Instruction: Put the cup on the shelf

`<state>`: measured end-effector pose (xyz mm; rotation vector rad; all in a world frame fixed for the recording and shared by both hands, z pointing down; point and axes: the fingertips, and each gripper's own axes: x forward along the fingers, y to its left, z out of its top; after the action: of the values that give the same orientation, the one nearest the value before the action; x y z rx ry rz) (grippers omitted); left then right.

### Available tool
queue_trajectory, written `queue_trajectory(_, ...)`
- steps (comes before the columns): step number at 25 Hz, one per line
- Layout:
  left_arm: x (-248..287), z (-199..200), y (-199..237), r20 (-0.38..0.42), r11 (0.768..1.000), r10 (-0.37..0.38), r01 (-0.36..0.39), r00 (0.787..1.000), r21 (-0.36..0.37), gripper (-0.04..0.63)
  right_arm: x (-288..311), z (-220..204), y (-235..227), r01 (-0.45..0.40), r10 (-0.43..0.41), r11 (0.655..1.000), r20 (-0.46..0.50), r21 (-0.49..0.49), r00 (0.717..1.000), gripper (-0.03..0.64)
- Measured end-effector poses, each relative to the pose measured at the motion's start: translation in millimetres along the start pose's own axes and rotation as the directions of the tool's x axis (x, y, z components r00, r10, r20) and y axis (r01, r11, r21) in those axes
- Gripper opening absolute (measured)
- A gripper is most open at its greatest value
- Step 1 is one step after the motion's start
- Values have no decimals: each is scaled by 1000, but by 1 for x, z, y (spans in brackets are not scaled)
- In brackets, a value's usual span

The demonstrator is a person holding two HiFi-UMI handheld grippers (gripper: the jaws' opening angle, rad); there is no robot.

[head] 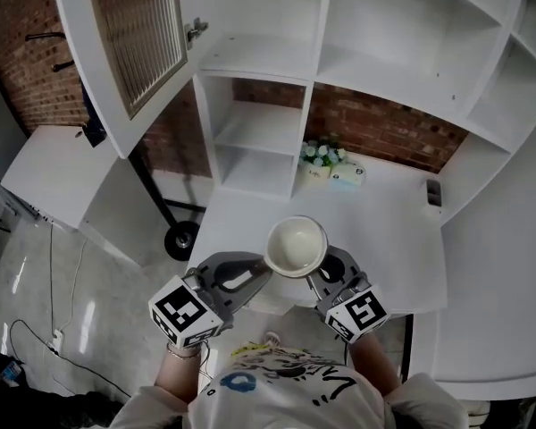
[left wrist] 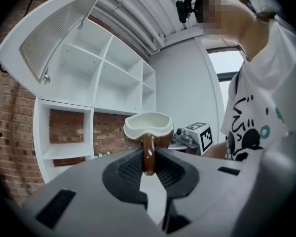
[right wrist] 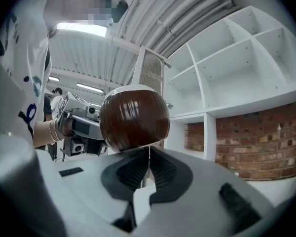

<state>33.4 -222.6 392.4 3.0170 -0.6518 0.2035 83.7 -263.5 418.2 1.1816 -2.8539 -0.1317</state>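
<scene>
Just short of the shelf [head: 259,130], the cup [head: 296,246] hangs by its handle, pinched in the left claw [left wrist: 148,168] for carrying, while the right claw [right wrist: 147,171], jaws together, seems only to steady it.

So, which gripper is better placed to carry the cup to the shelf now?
Left. The left gripper is shut on the handle of the cup; the right gripper has its jaws together below its brown body, seemingly gripping nothing.

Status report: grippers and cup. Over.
Left gripper shut on cup by handle. Right gripper shut, tips at cup's side. Cup upright, short of shelf. Nothing in between.
</scene>
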Motion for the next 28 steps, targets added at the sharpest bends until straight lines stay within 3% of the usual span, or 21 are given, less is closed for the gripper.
queue_trajectory(13, 17, 16, 77, 14, 997, 72, -72, 997, -19, 55, 61, 9, -48, 3, -3, 1000, 20, 5, 1000, 28)
queue_trajectory(28, 35, 62, 176, 72, 998, 60, -62, 996, 26, 55, 140, 51, -115, 130, -125, 990, 90, -55, 988, 28)
